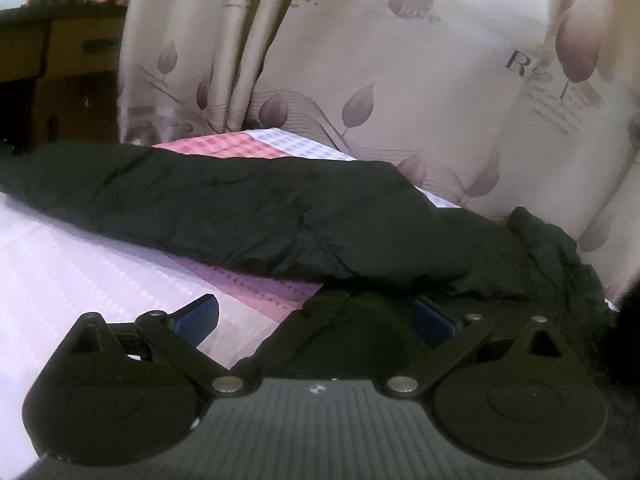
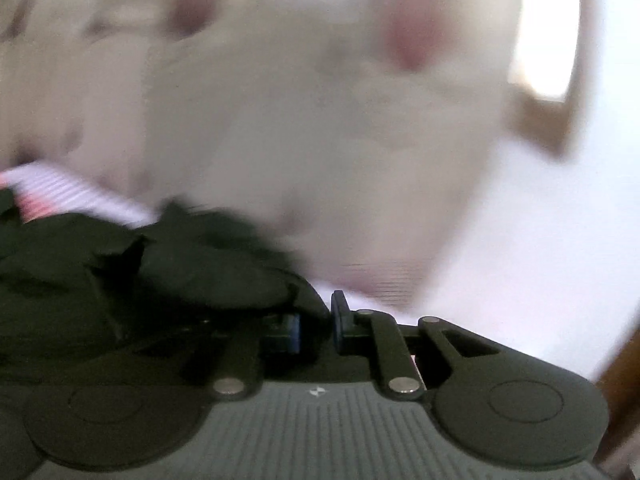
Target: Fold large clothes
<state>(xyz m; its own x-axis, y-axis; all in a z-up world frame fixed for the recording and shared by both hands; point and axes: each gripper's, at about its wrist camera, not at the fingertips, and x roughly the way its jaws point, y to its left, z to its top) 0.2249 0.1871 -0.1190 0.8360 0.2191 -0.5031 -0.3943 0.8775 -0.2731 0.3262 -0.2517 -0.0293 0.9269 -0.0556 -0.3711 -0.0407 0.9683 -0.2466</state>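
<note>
A large black garment [image 1: 248,208] lies on a bed with a pink and white checked cover [image 1: 80,264]. One long part stretches left across the bed. My left gripper [image 1: 316,320] is open, its blue pads [image 1: 196,316] wide apart, with a black edge of the garment lying between them. In the blurred right wrist view, my right gripper [image 2: 316,324] is shut on a fold of the black garment [image 2: 120,280], which bunches to the left over the left finger.
A beige curtain with leaf prints [image 1: 400,80] hangs close behind the bed. A dark wooden cabinet [image 1: 60,60] stands at the far left. The right wrist view shows the curtain [image 2: 280,120] blurred and a bright window area [image 2: 548,32].
</note>
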